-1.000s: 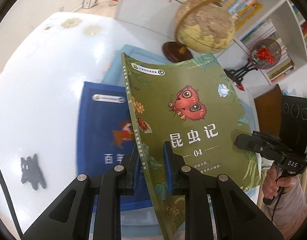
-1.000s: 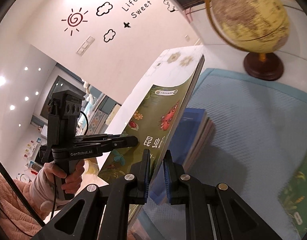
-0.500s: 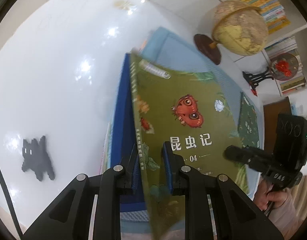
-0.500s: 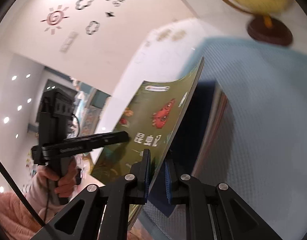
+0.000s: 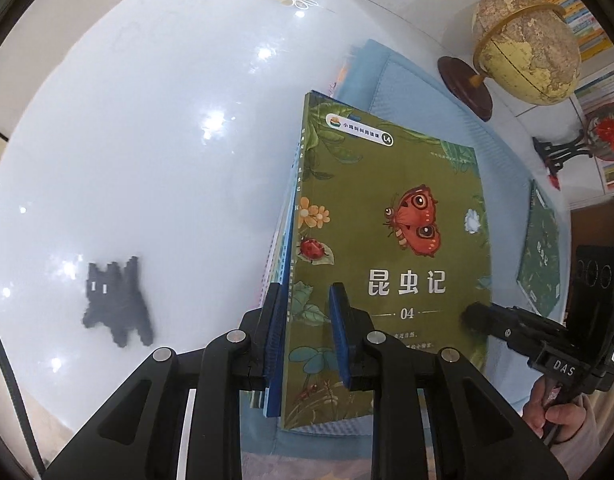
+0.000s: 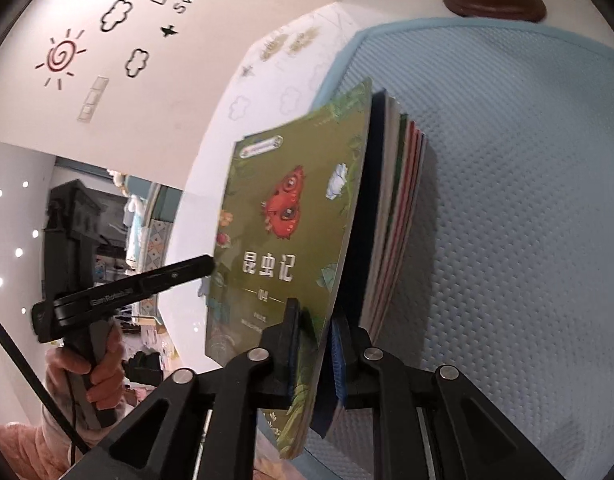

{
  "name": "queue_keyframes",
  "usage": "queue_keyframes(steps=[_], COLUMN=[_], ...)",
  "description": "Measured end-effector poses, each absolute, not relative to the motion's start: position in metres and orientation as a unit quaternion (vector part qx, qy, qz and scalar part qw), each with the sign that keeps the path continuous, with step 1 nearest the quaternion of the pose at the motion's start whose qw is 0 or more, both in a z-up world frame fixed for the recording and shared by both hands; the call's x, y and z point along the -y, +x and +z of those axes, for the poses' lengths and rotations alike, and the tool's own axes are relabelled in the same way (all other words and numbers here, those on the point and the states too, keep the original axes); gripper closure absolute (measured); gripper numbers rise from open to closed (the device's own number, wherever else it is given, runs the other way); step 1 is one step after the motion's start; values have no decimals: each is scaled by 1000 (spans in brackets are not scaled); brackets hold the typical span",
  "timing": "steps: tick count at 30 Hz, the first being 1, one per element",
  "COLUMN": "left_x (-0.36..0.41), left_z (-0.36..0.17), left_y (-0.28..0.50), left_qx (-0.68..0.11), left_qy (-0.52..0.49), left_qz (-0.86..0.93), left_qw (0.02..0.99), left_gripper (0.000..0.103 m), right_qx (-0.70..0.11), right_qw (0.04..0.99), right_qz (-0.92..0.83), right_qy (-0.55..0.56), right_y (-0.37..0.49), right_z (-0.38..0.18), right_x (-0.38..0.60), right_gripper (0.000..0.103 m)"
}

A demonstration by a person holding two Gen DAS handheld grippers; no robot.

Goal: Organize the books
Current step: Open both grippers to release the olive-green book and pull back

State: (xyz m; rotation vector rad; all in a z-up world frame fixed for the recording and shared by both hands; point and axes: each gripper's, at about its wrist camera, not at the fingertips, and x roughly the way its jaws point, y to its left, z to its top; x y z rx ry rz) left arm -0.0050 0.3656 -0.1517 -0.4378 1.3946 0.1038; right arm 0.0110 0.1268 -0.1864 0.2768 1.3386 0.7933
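Now the left gripper [image 5: 305,332] and the right gripper [image 6: 313,350] each have fingers clamped on the olive-green paperback with a red butterfly [image 5: 391,240], just above the book stack [image 6: 399,216] on the pale blue mat [image 6: 507,160], at the globe's six o'clock. Uneven release could leave it crooked or push the stack.

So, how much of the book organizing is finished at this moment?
A stack of books already sits on the blue mat. In hand: the green insect book, gripped by the left hand-held gripper and right hand-held gripper, almost down on the stack. Left: another green book lying apart.
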Motion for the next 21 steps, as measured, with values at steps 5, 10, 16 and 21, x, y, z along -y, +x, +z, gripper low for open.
queue_keyframes(steps=[5,10,16,21], left_x=[-349,-295,-200,-97], left_z=[-134,-114,-118,-128], left_y=[-1,13,49,79], left_qx=[-650,-642,-642,-643], left_qy=[-185,-155,-132,-105], left_qz=[71,38,-30,-96], left_qw=[734,750,754,753], left_gripper=[82,82,80,80], right_qx=[-589,-574,-558,-547], right_qw=[712,730,758,779], right_qz=[355,336,276,217], right_qy=[145,157,195,216], right_y=[10,11,17,17], right_z=[-173,-161,-154,-151], right_x=[-112,-67,34,136], right_gripper=[50,48,48,48])
